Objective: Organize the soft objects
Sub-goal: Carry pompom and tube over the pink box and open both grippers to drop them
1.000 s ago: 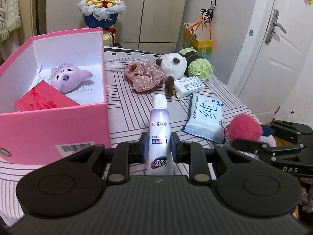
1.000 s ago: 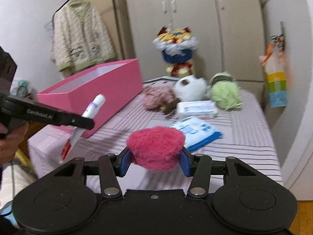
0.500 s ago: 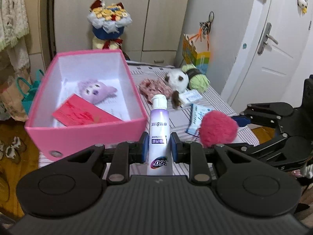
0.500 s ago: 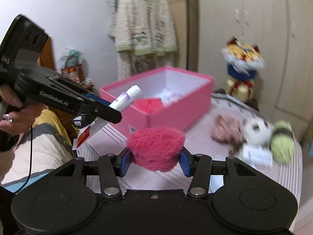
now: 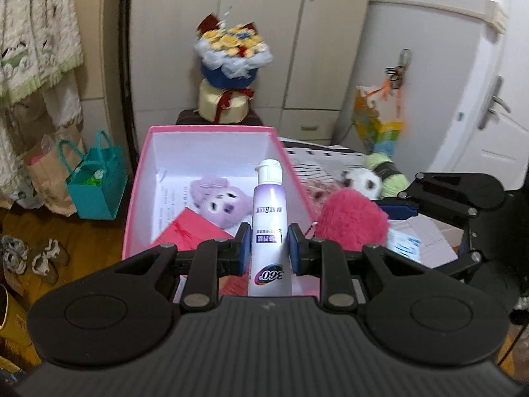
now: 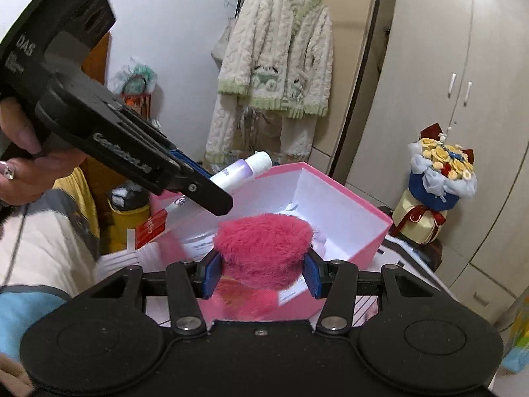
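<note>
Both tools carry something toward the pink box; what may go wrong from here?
1. The left tool and right tool are close together by the pink cardboard box; they may collide.
2. The white-and-purple plastic tube may land on the purple plush toy.
3. The fluffy pink pompom may catch the box rim and fall outside.

Flower bouquet by wardrobe, teal bag, hanging cardigan

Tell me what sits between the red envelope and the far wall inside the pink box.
In the left wrist view, a purple plush toy lies on white printed paper between the red envelope and the pink box's far wall.
</note>
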The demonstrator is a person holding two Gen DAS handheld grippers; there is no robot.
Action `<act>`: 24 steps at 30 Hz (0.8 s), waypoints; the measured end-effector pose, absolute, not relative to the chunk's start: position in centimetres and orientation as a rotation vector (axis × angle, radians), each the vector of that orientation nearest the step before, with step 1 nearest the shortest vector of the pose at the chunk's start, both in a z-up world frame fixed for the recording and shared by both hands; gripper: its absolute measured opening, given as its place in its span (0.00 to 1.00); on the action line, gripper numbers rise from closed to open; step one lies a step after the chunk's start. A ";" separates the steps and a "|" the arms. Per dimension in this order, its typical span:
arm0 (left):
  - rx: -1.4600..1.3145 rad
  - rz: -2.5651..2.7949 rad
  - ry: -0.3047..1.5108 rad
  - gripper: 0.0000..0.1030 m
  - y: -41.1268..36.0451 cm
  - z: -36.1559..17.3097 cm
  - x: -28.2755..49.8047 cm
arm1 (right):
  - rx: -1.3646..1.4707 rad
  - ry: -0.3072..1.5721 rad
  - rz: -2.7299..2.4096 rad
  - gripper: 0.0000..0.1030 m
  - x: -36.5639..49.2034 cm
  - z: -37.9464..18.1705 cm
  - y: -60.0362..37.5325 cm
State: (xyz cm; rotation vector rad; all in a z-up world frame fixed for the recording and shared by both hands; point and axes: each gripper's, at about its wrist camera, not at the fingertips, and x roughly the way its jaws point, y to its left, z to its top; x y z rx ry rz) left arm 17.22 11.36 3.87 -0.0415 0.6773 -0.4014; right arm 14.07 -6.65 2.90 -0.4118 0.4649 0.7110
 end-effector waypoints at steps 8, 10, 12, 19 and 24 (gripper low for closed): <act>-0.074 -0.328 0.809 0.22 12.9 0.6 26.6 | -0.560 0.688 0.719 0.54 23.1 0.9 -2.6; -0.058 -0.305 0.837 0.22 12.7 -0.4 28.4 | -0.583 0.744 0.704 0.54 25.0 0.0 -2.0; -0.046 -0.290 0.864 0.22 12.6 -1.2 29.8 | -0.600 0.781 0.686 0.54 26.5 -0.7 -1.5; 0.035 -0.221 0.909 0.23 11.3 -2.7 32.4 | -0.669 0.817 0.658 0.71 28.6 -2.1 -0.4; 0.015 -0.261 0.869 0.25 11.6 -1.9 31.8 | -0.557 0.771 0.680 0.72 28.1 -0.6 -2.3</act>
